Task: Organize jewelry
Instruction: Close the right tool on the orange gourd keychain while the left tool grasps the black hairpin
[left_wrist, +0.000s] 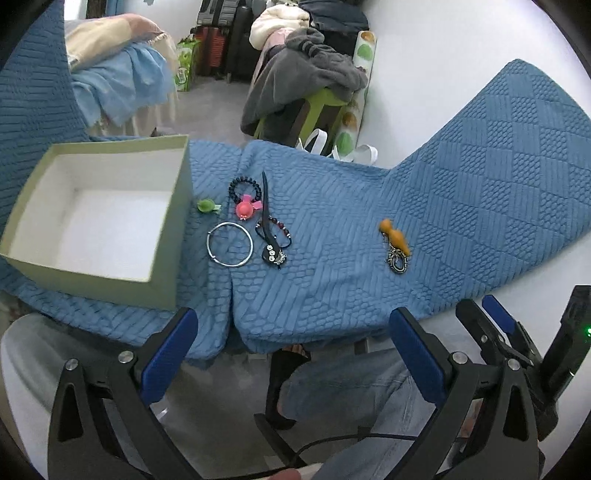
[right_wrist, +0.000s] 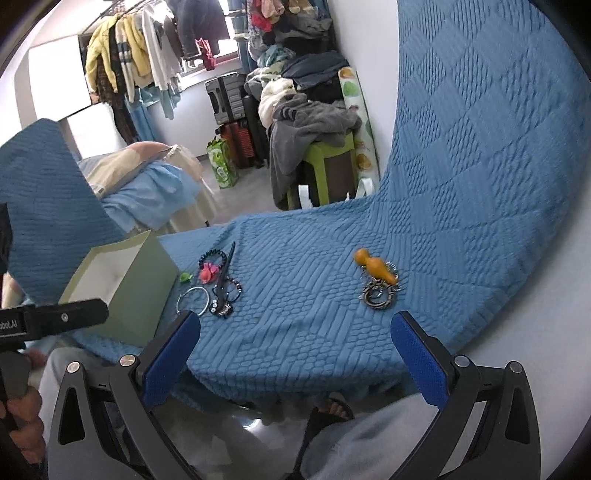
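Note:
An empty pale green box (left_wrist: 162, 254) with a white inside stands on the blue cloth at the left; it also shows in the right wrist view (right_wrist: 147, 291). Beside it lie a green clip (left_wrist: 205, 206), a pink clip (left_wrist: 244, 209), a black bead bracelet (left_wrist: 243, 183), a silver bangle (left_wrist: 230, 244), a black hair stick (left_wrist: 266, 218) and a dark bead bracelet (left_wrist: 282, 229). An orange gourd charm (left_wrist: 394, 236) with a metal ring (left_wrist: 398, 261) lies apart at the right, also in the right wrist view (right_wrist: 375, 268). My left gripper (left_wrist: 293, 343) and right gripper (right_wrist: 295, 347) are open, empty, held before the table's near edge.
The blue quilted cloth (left_wrist: 480, 184) covers a white table (left_wrist: 424, 55). Behind it are a green stool (left_wrist: 325, 110) piled with grey clothes, suitcases (left_wrist: 221, 48) and a bed (left_wrist: 122, 81). The person's legs and sandalled foot (right_wrist: 332, 410) are below the table edge.

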